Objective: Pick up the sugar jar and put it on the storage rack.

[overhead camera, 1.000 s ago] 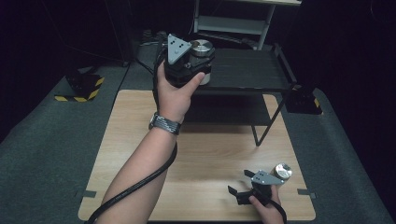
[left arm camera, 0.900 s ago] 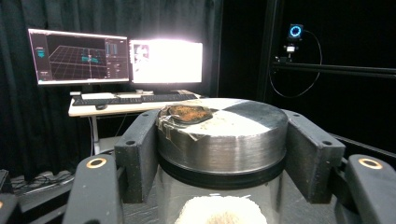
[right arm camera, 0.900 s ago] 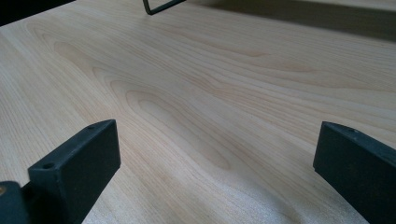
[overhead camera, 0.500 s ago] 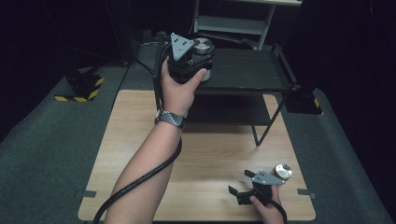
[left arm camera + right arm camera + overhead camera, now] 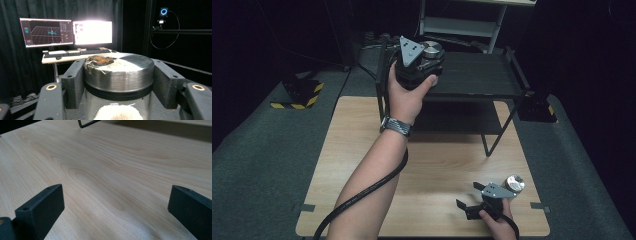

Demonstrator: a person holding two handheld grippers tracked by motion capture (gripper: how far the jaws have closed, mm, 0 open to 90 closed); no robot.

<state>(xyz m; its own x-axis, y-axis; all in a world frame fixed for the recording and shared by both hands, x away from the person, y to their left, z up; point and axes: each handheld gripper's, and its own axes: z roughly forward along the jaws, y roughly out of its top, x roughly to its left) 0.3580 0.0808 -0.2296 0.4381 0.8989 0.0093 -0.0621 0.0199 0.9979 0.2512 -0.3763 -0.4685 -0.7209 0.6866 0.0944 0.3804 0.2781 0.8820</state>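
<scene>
My left gripper [image 5: 416, 64] is held high over the left end of a black rack [image 5: 477, 75]. Seen from the left gripper view, my left gripper [image 5: 118, 85] is shut on a glass jar [image 5: 118, 75], one black jaw on each side just under its brushed metal lid. The lid carries a brown taped patch, and something pale shows inside the glass. At the table's front right, my right gripper [image 5: 468, 196] lies low on the wood. In its own view the right gripper [image 5: 116, 205] stands open, jaws wide apart, with bare wood between them.
The black rack stands on thin legs at the back of the wooden table [image 5: 362, 165]; one foot [image 5: 87, 123] shows ahead of the right gripper. Beyond are a desk with two lit monitors [image 5: 67, 32] and dark curtains. Grey carpet surrounds the table.
My left gripper has drifted slightly right and farther over the rack with the jar still in it. The right gripper has stayed in place.
</scene>
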